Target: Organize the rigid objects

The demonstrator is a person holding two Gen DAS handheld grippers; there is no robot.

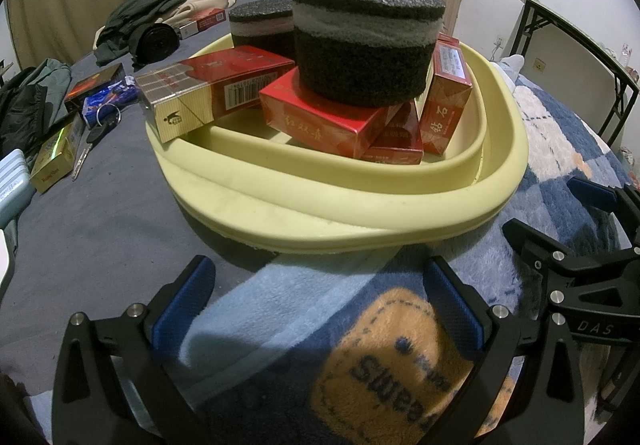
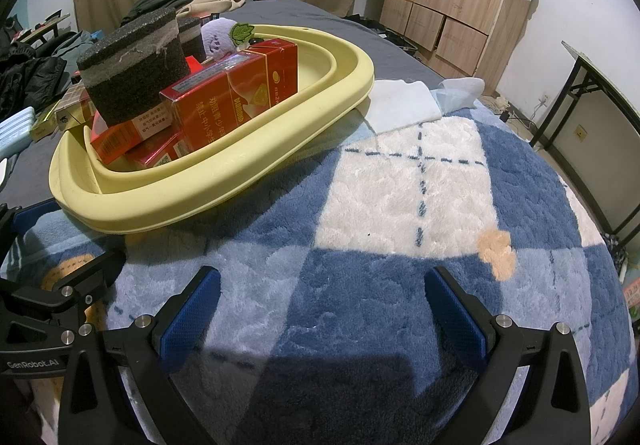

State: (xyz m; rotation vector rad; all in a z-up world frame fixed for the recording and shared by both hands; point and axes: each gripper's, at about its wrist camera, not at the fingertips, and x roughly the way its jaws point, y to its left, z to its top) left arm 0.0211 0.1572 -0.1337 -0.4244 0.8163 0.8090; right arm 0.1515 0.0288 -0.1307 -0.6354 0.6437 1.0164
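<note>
Left wrist: left gripper [image 1: 320, 305] jaws spread wide, empty, over blanket [image 1: 280, 305]. Yellow basin [image 1: 320, 217] just ahead on bed, w/ red boxes [image 1: 320, 117] & dark sponge [image 1: 360, 45] stacked on top.

Right wrist: right gripper [image 2: 320, 309] jaws released, empty, over blanket; basin at upper left.

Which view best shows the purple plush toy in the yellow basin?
Right wrist view: the purple plush toy with a green leaf peeks above the red cartons. In the left wrist view, the large dark foam cylinder hides it.
</note>
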